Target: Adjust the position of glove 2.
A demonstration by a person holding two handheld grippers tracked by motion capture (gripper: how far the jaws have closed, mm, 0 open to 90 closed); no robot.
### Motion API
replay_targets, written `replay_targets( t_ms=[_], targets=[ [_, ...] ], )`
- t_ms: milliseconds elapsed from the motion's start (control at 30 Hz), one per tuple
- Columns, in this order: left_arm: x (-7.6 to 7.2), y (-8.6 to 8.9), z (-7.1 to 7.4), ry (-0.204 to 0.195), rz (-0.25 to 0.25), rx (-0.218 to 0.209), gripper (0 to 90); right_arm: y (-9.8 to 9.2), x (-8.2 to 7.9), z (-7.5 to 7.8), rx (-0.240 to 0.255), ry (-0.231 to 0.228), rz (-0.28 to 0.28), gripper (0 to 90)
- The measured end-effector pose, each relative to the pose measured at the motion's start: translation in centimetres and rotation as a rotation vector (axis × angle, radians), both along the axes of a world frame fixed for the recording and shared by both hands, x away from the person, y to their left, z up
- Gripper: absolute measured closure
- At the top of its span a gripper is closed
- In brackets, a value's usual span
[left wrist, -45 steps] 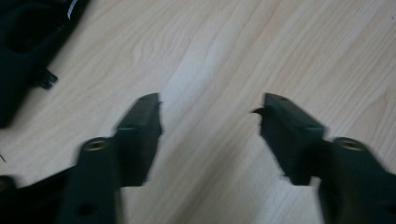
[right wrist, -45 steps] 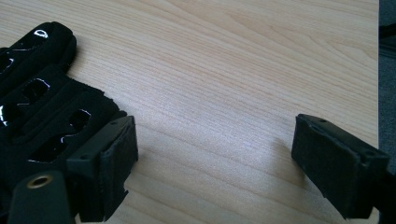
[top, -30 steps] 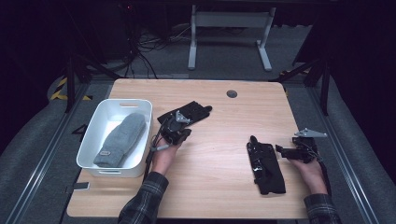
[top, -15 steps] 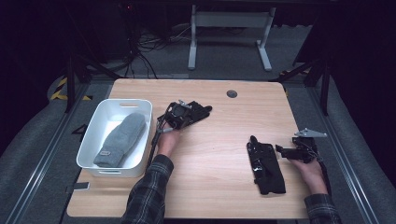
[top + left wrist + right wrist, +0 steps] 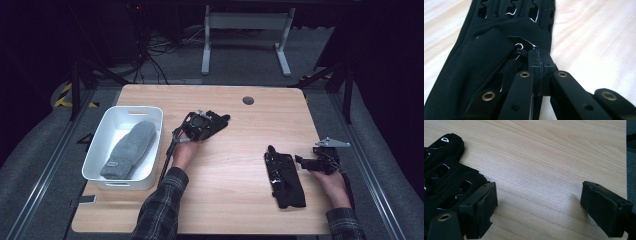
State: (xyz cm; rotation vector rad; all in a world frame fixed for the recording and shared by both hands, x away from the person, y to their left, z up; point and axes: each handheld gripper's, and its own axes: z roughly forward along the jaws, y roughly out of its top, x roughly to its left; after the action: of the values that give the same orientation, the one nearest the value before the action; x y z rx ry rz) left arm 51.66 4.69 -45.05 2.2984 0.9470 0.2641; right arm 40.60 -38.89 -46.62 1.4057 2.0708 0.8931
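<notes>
Mitten [image 5: 129, 149] was already laid in bin [image 5: 150, 172]; beside bin, L gripper [image 5: 539, 64] was clenched on glove [image 5: 486, 62], R gripper [image 5: 537, 202] released w/ 2nd glove [image 5: 284, 175] left.

One black glove [image 5: 214, 121] lies near the middle of the desk [image 5: 235, 200], just right of the white tub. Its fabric is dark with glossy patches and cut-out slots, and its edge is pinched at the cuff [image 5: 524, 47]. The second black glove [image 5: 284, 177] lies flat on the right part of the desk, with the fingers toward the far edge.
</notes>
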Motion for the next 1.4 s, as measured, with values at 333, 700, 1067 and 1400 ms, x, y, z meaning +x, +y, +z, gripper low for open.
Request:
replay_targets(
  t_ms=[333,700,1067,1400],
  targets=[
    [-3.8,-2.1,-0.3,0.021,-0.105,-0.064,90.0,0.0,0.0,0.0,0.0,0.0,-0.001,14.2],
    [-7.4,-4.1,-0.4,0.029,-0.17,-0.099,90.0,0.0,0.0,0.0,0.0,0.0,0.0,14.2],
    [-5.1,-2.9,2.3,-0.033,-0.13,-0.075,90.0,0.0,0.0,0.0,-0.001,-0.001,0.0,14.3],
    [-1.5,-2.0,0.8,0.012,-0.077,-0.021,90.0,0.0,0.0,0.0,0.0,0.0,0.0,14.3]
  ],
)
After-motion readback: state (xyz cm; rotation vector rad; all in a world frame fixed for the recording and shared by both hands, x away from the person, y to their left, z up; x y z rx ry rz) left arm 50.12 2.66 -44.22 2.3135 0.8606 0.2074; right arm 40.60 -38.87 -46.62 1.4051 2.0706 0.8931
